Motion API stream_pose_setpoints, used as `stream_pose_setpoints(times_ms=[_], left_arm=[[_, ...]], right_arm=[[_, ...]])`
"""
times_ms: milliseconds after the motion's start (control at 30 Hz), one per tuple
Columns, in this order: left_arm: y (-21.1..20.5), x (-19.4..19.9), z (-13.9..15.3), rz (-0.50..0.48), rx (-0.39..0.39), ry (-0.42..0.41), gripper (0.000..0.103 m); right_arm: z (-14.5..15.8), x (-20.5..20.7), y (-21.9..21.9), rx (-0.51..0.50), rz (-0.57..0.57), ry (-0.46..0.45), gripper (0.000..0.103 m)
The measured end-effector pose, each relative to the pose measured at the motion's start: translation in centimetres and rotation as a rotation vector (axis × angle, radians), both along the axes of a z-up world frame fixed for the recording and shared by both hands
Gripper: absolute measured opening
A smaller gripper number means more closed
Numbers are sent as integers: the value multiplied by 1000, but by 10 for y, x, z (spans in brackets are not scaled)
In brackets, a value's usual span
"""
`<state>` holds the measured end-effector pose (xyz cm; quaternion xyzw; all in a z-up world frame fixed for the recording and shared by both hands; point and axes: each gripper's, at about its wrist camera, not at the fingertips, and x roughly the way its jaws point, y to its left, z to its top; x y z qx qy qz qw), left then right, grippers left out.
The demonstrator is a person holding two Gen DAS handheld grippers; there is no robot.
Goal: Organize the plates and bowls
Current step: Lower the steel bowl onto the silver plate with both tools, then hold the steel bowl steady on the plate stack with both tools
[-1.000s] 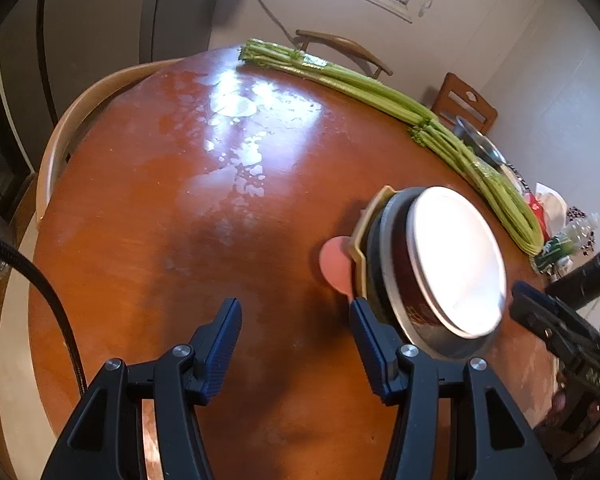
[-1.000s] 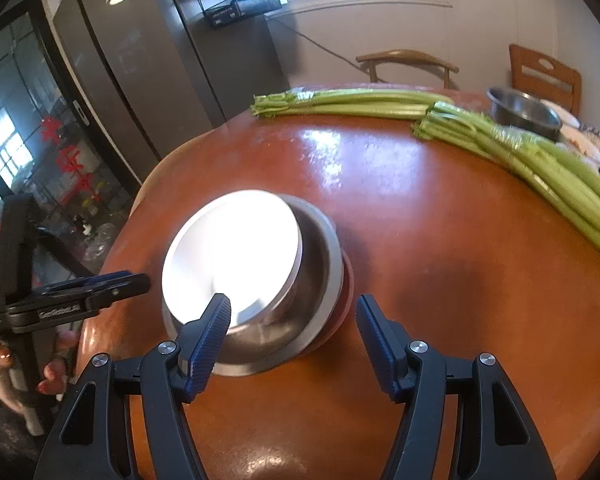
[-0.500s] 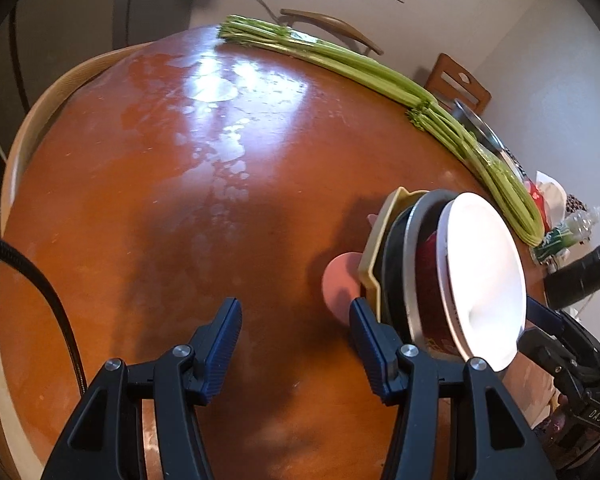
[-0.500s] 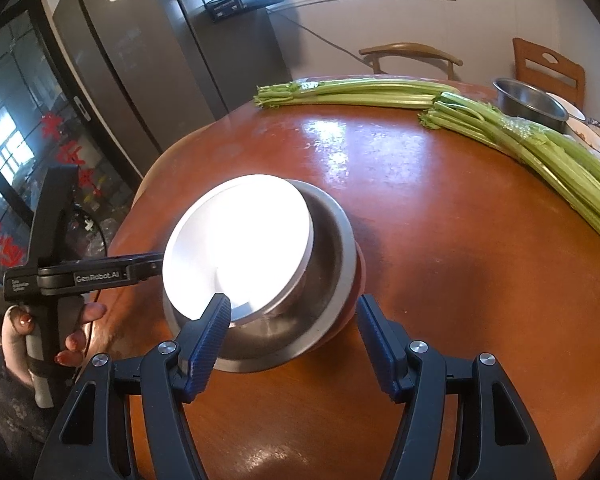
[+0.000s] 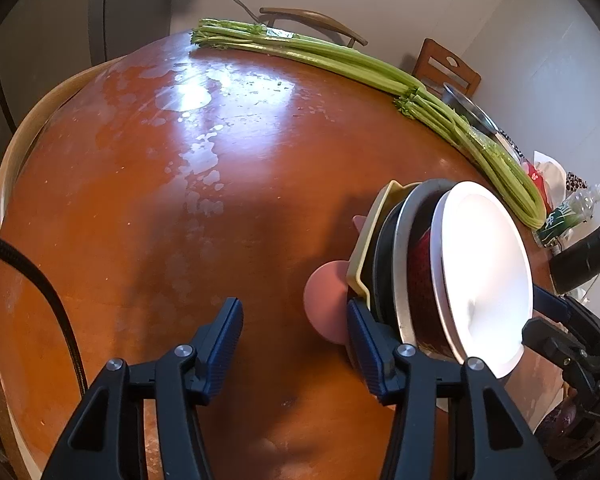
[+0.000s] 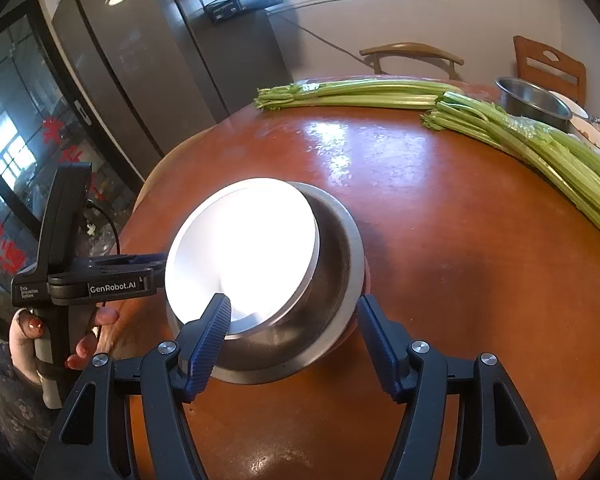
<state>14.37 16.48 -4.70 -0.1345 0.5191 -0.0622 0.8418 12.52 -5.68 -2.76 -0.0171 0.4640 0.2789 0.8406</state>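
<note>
Stack of dishes [image 6: 268, 280] sits between the apart right tool [image 6: 294, 340]; left tool [image 5: 294, 344], apart, flanks it.

The glare is washing out the top plate [image 6: 242, 248] of my stack, so I am not seeing its surface or colour in either view. Its lower layers are hiding under the steel bowl [image 6: 336, 276]; from my left wrist camera only thin edges of a yellow dish [image 5: 370, 236], a dark rim and a pink disc [image 5: 326, 306] are showing, and my finger [image 5: 366, 344] is covering where they meet the table. I am unable to tell whether that finger is touching them. The far steel bowl [image 6: 534, 98] is sitting partly behind the celery [image 6: 540, 144]. Packages at the table's right edge are staying too small to read.
</note>
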Motion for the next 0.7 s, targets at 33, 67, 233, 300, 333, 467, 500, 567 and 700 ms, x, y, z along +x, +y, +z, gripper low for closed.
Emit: stream_pose_setpoints(times_ms=[33, 67, 233, 300, 333, 467, 500, 567, 700], left_arm=[[-1, 0, 0, -4, 4, -1, 53], [-2, 0, 0, -7, 5, 0, 53], [-7, 1, 1, -16, 10, 0, 53], [-10, 2, 1, -18, 16, -1, 53], [-11, 3, 2, -21, 21, -2, 53], [-16, 4, 2, -30, 29, -2, 53], [-17, 5, 2, -30, 29, -2, 53], [-18, 6, 3, -32, 33, -1, 53], [-24, 9, 3, -43, 42, -2, 53]], right_arm=[[0, 1, -1, 3, -2, 3, 68], [0, 1, -2, 5, -4, 5, 68], [-1, 3, -7, 3, -15, 4, 68], [-1, 3, -9, 4, -21, 4, 68], [0, 2, -9, 4, -23, 3, 68], [0, 3, -13, 6, -27, 3, 68], [0, 3, -14, 7, -29, 3, 68], [-1, 4, -16, 10, -33, 5, 68], [-1, 5, -20, 10, -41, 4, 68]])
